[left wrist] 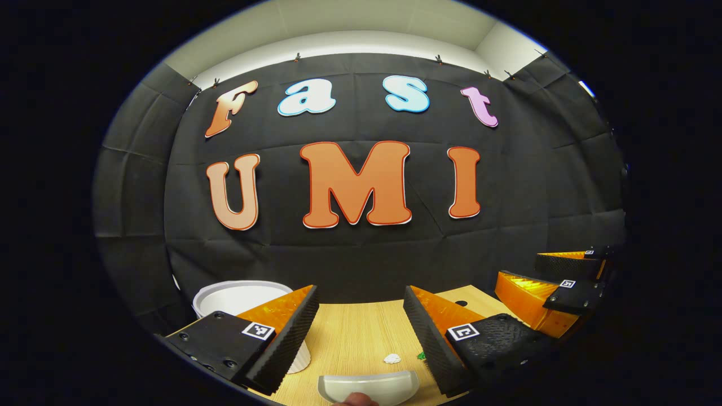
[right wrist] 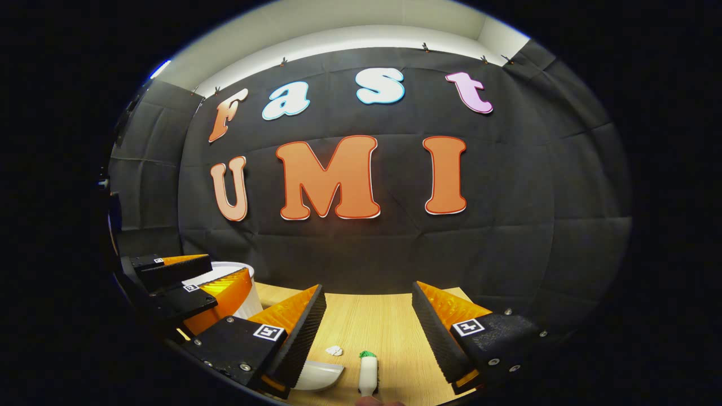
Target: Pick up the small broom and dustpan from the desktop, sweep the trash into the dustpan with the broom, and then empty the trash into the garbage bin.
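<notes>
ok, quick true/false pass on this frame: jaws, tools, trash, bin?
1. Both grippers have their jaws open. True: left gripper and right gripper hold nothing.
2. The white-handled small broom with green bristles is lifted off the light wooden desktop. False: it lies on it.
3. The pale grey plastic dustpan lies on the desktop. True.
4. The white crumpled paper scrap is inside the dustpan. False: it lies on the desktop beyond it.
5. The white round garbage bin lies tipped over. False: upright.

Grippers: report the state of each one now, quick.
Left gripper: open, holding nothing, above the dustpan.
Right gripper: open, holding nothing, above the small broom.
</notes>
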Demonstrator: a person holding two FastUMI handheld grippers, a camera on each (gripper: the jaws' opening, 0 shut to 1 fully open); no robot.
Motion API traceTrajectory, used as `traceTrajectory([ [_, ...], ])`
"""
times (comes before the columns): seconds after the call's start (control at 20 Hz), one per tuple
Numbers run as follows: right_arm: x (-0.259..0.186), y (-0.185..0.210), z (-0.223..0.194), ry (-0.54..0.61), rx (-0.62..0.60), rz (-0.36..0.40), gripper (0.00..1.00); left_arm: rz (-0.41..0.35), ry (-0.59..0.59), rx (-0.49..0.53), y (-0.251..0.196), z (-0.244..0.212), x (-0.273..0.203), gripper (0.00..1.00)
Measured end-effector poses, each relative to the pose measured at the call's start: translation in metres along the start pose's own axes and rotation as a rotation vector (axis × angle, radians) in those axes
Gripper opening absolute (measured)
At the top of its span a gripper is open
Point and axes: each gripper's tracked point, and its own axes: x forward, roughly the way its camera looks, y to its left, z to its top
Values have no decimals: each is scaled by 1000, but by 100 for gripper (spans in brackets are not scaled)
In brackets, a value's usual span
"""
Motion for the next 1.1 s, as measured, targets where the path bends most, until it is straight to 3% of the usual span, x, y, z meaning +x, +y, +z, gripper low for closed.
traceTrajectory([
  [0.75,-8,-5,-8,36,-6,-20,92,34,-50,-18,8,12,-6,95],
  [1.1,-9,-6,-15,56,-4,-19,92,26,4,-26,5,-4,-5,95],
])
